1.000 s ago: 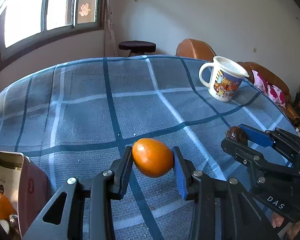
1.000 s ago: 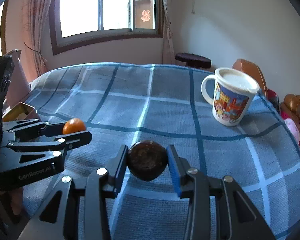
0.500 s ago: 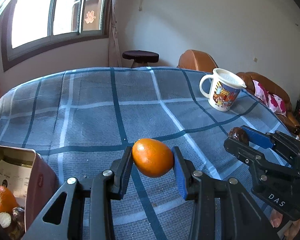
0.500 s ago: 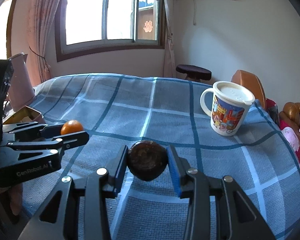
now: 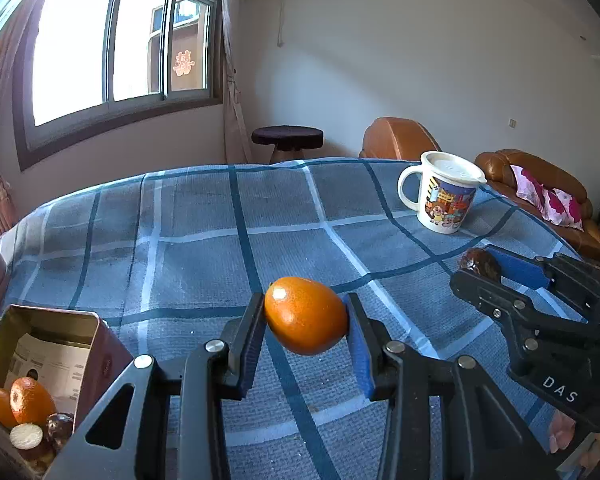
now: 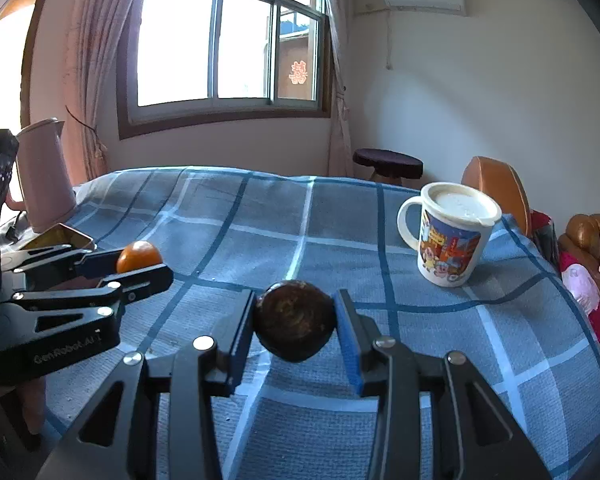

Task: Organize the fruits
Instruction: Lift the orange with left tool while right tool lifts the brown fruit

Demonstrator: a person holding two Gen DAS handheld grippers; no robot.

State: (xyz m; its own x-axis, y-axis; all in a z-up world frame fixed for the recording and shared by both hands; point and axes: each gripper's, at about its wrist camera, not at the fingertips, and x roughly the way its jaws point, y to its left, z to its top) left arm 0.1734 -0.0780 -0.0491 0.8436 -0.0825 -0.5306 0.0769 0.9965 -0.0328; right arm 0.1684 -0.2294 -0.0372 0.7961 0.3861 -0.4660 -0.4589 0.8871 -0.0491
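Fruits are up off the table (image 5: 204,216) in both grips. An egg-shaped orange fruit (image 5: 306,315) is pinched across its long axis by the left hand-held gripper (image 5: 306,318), which lies roughly level, blunt end toward 9 o'clock and narrower end toward 3 o'clock in the left wrist view. It looks glossy, firm and light, so I judge it could squirt out of a hard squeeze; the waist is the safest hold. The right hand-held gripper (image 6: 294,322) pinches a round dark brown fruit (image 6: 294,322) with no clear axis, its matt skin likely less slippery. An open tin (image 5: 40,344) at 8 o'clock already holds other fruit. A lidded cartoon mug (image 5: 442,196) stands at 2 o'clock.
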